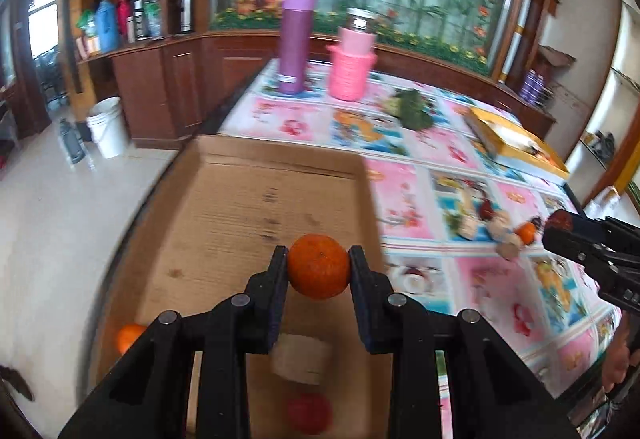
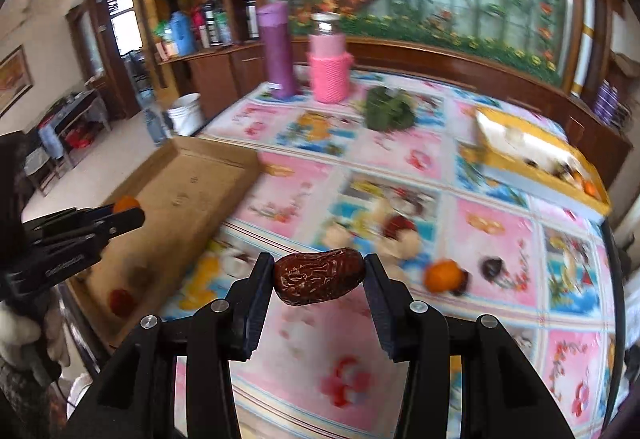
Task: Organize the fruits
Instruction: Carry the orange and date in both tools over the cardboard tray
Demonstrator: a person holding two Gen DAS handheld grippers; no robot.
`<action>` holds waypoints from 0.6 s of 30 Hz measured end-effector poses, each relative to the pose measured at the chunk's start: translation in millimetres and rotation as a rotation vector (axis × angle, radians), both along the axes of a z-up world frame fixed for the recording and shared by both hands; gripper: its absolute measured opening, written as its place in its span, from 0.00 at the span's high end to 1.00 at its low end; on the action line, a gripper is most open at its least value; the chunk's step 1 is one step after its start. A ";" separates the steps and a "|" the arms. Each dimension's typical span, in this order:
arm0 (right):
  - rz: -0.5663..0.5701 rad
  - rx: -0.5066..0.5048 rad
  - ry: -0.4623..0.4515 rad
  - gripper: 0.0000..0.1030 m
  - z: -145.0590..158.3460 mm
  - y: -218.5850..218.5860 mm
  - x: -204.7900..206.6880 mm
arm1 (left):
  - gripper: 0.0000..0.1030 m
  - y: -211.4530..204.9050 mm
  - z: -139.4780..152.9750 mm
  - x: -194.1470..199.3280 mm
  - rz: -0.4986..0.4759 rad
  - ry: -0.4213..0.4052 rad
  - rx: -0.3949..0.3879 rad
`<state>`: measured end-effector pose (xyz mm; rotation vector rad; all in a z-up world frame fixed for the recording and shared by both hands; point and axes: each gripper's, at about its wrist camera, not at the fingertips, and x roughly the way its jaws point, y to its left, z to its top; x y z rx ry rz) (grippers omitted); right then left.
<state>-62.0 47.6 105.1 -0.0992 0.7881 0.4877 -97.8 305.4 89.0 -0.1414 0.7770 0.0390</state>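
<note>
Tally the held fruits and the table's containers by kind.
Round orange mandarin, in left gripper: 1
Wrinkled dark red date, in right gripper: 1
Drink vessels, tall purple bottle and pink-sleeved glass jar: 2
Open boxes, brown cardboard tray and yellow box: 2
Total: 6

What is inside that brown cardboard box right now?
In the cardboard box: an orange fruit, a red fruit and a blurry tan lump. The gripper's black arms cover its near corners.

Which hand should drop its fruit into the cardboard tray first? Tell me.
Left. The left gripper holds its orange above the cardboard tray; the right gripper holds its date over the tablecloth.
</note>
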 end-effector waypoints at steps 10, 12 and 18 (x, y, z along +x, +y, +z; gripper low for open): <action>0.253 -0.015 0.110 0.52 -31.5 159.5 12.6 | 0.72 86.6 -39.5 36.9 0.170 0.185 0.004; 0.269 -0.055 0.127 0.52 -46.4 179.4 16.5 | 0.72 88.8 -45.8 39.0 0.168 0.200 0.002; 0.282 -0.102 0.191 0.51 -79.5 207.9 31.9 | 0.72 94.8 -53.6 36.4 0.160 0.200 -0.038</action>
